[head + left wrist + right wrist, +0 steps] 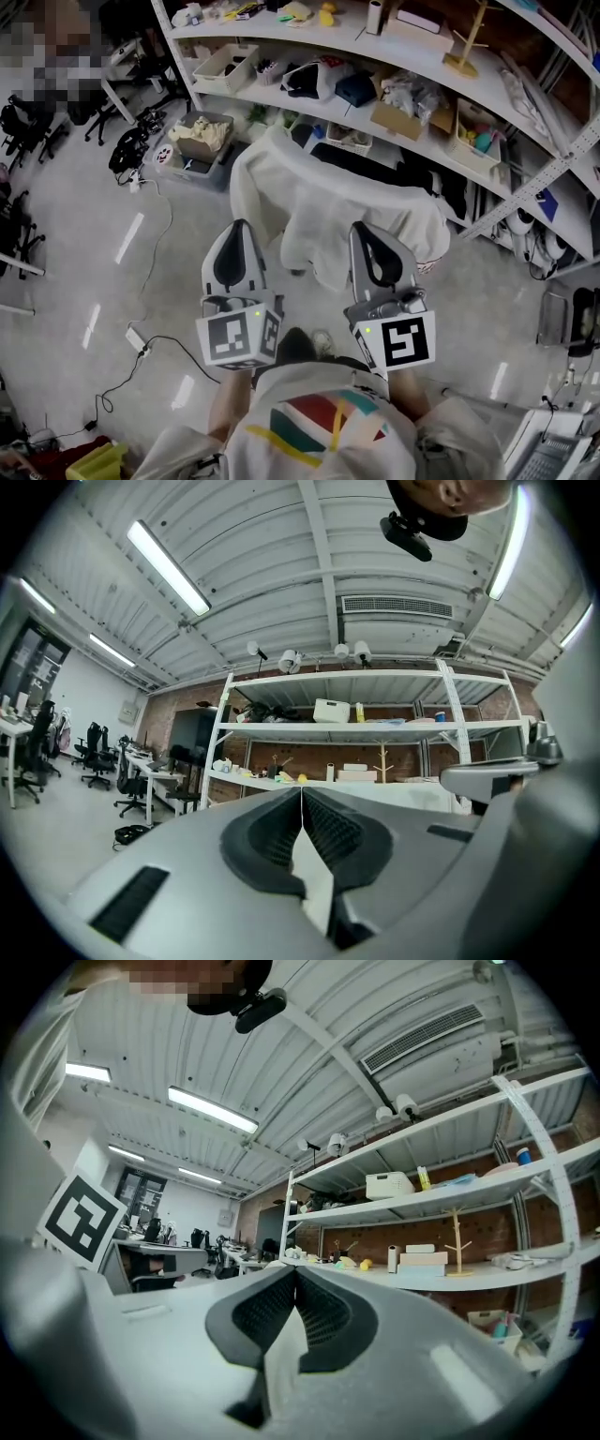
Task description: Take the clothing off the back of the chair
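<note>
White clothing [319, 202] is spread wide right in front of the shelving unit [412, 56]. Its broad top edge runs along the unit's lower shelves and its loose folds hang down toward the floor. Now the left gripper [238, 232]: it's on the side of the garment away from the unit, jaws pinched tight on a thin fold of the cloth. Its own view shows a pale strip wedged between the dark ribbed pads [272, 832]. The right gripper [368, 234] sits alongside, also on the side away from the unit. It's clamped too, with a sliver of white fabric caught between its jaws. Both point level at the shelves. Is there a chair under all that cloth? I can't tell. At the foot of the unit's left end a cardboard box [202, 136] sits on the floor, and office chairs [19, 131] stand well away from the shelves.
</note>
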`<state>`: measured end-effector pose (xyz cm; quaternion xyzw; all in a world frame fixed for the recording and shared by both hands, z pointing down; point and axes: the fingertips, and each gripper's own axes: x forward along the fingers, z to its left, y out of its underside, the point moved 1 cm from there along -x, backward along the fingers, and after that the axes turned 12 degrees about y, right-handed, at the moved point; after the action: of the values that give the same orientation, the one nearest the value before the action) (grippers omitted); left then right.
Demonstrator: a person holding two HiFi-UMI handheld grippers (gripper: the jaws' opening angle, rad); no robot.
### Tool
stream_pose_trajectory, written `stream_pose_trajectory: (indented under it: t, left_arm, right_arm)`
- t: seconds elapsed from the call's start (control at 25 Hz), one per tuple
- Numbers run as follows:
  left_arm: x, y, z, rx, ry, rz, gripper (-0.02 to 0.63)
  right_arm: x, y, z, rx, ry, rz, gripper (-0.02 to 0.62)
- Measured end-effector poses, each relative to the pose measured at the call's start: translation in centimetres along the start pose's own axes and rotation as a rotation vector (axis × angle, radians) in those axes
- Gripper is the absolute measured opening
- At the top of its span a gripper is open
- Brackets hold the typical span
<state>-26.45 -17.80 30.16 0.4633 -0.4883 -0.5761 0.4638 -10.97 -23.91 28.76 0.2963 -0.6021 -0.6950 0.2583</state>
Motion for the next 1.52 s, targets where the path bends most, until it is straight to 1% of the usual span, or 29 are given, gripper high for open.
stream_pose_trajectory:
  t: [0.12, 0.2, 0.4, 0.6, 0.76, 0.84, 0.96, 1.08, 1.24, 1.28, 1.32, 1.36, 1.4, 1.44, 1.52]
  left_arm:
    - [0.9, 0.1, -0.3, -0.002, 0.030, -0.015, 0.014]
    - [2.0, -0.1, -0.4, -0.007, 0.067, -0.018, 0.014]
    - [5.6, -0.5, -0.5, -0.011, 0.207, -0.026, 0.014]
    - [8.6, -0.9, 0.5, -0.005, 0.322, -0.022, 0.014]
    - [10.2, -0.2, 1.4, -0.020, 0.370, 0.004, 0.014]
    - [10.7, -0.1, 1.5, -0.020, 0.394, 0.001, 0.014]
    - [11.2, -0.2, 1.2, -0.005, 0.430, 0.008, 0.014]
    - [11.8, -1.1, 1.3, 0.021, 0.469, 0.013, 0.015]
    - [13.1, -2.4, 4.3, 0.045, 0.471, -0.016, 0.015]
    - [13.6, -2.6, 5.1, 0.048, 0.482, -0.021, 0.019]
    - [14.3, -2.5, 5.7, 0.050, 0.506, -0.023, 0.053]
    - [14.9, -2.3, 6.1, 0.053, 0.541, -0.021, 0.140]
    - [15.5, -1.9, 6.4, 0.056, 0.574, -0.010, 0.175]
    - [16.0, -1.2, 6.6, 0.066, 0.598, 0.009, 0.182]
    - [16.6, 0.5, 7.3, 0.105, 0.616, 0.064, 0.199]
  right_arm:
    - [-0.2, 0.4, -0.6, 0.006, 0.030, 0.014, 0.005]
    - [-0.1, 0.5, -1.2, 0.009, 0.068, 0.018, 0.005]
    - [0.6, 0.6, -3.0, -0.016, 0.223, 0.016, 0.005]
    - [1.6, 0.6, -3.2, -0.008, 0.348, 0.035, 0.005]
    - [1.7, 0.7, -2.8, -0.017, 0.407, 0.044, 0.005]
    - [1.5, 0.8, -3.0, -0.017, 0.442, 0.048, 0.005]
    - [1.2, 1.1, -3.8, -0.007, 0.486, 0.055, 0.005]
    - [1.2, 1.0, -4.7, -0.015, 0.512, 0.058, 0.005]
    - [0.2, 0.4, -6.8, -0.055, 0.547, 0.066, 0.005]
    - [0.0, 0.3, -7.5, -0.062, 0.545, 0.075, 0.017]
    - [-0.2, 0.4, -8.1, -0.067, 0.535, 0.091, 0.053]
    - [-0.2, 0.5, -8.7, -0.070, 0.525, 0.110, 0.108]
    - [-0.4, 0.7, -9.5, -0.070, 0.523, 0.128, 0.152]
    - [-0.6, 0.9, -10.3, -0.070, 0.534, 0.144, 0.164]
    - [-1.3, 1.7, -11.9, -0.091, 0.574, 0.182, 0.182]
